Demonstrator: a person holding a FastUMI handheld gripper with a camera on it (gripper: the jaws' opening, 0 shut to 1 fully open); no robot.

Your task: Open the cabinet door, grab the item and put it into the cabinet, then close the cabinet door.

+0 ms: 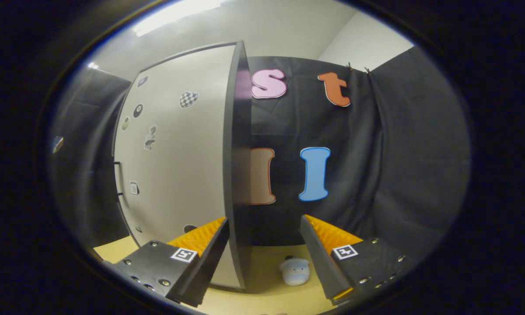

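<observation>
Gripper [264,227] stood wide open, its two fingers spread well apart and nothing held between them. The cabinet door [179,166], pale on its face with a dark edge, stood swung out, edge-on to the camera; that dark edge ran down between the fingers, just beside the left finger [210,258], though contact could not be made out. Several small stickers [188,99] dotted the door's pale face, and a dark handle [117,178] showed on its far side. The item, a small pale-blue soft toy [295,271], lay on the yellow table top [262,258] low between the fingers, nearer the right finger [319,258] and to the right of the door's edge, apart from both fingers. Beyond hung the booth's black cloth wall [398,153], with a white room wall above it.
</observation>
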